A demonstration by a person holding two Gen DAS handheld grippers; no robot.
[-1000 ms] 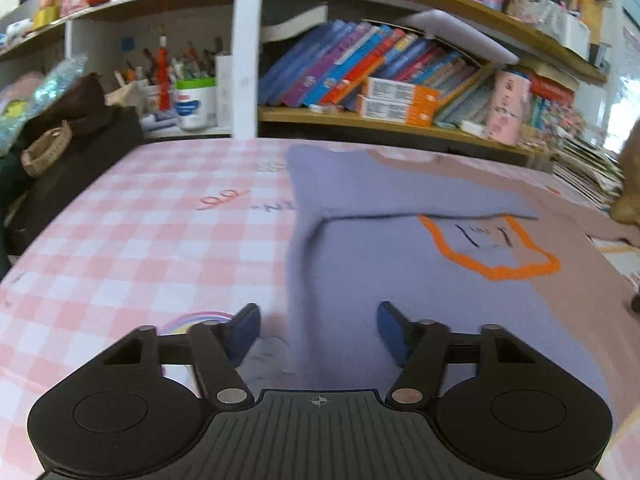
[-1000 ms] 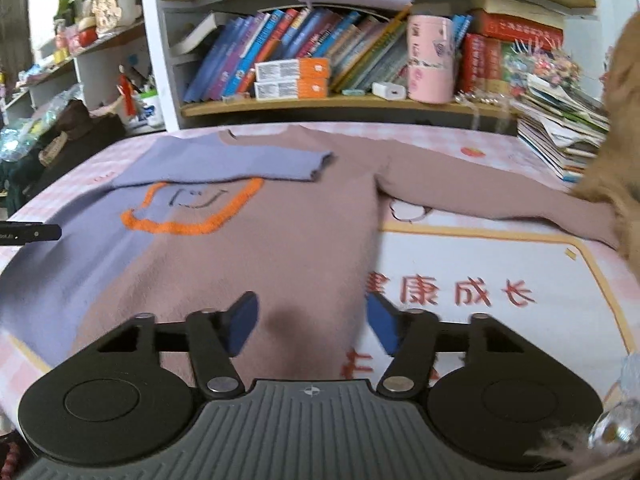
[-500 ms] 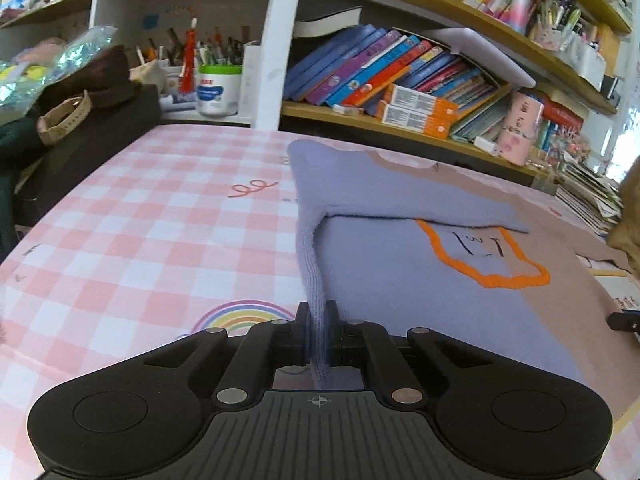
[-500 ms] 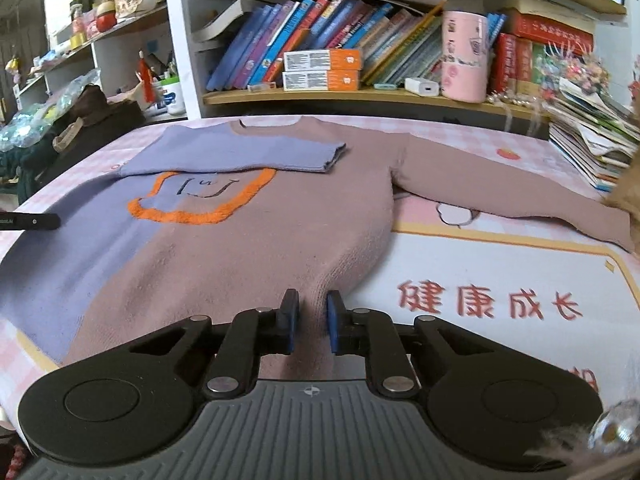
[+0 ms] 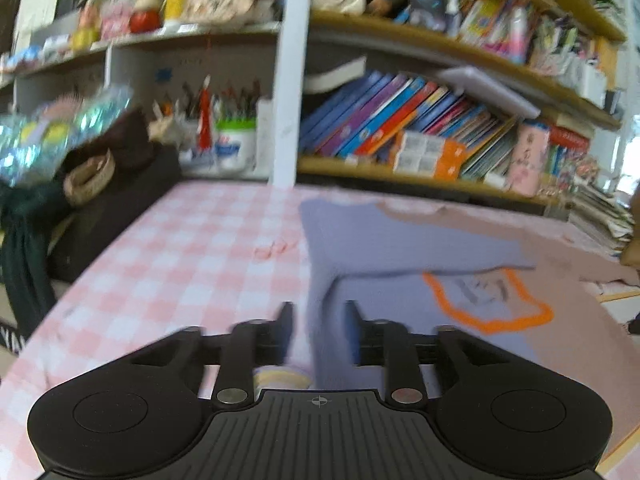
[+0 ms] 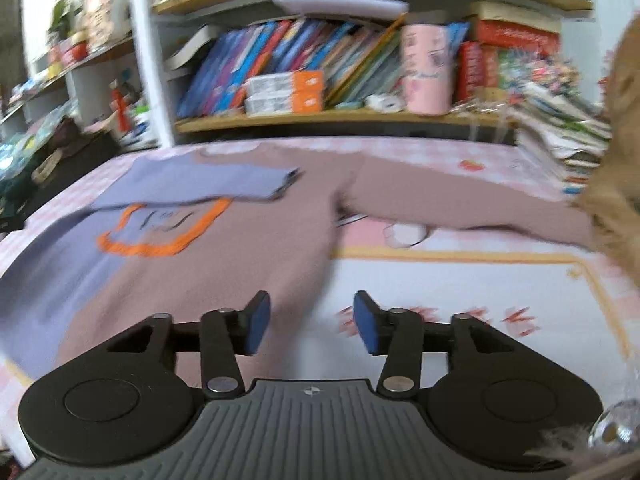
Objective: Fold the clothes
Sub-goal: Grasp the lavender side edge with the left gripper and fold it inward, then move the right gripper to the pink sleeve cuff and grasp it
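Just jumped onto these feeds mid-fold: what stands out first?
The sweater, lilac on one half and mauve on the other with an orange-outlined patch, lies spread across the pink checked table; its lilac sleeve is folded over the chest while the mauve sleeve stretches out flat. Both the left gripper and right gripper are opening at the hem, pads off the cloth. Behind runs a crammed bookshelf.

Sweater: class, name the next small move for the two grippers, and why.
Probably close again on the hem. Both grippers' jaws are opening, left gripper and right gripper astride the sweater edge, pads not pressing. One sleeve is folded in; the other sleeve lies out.
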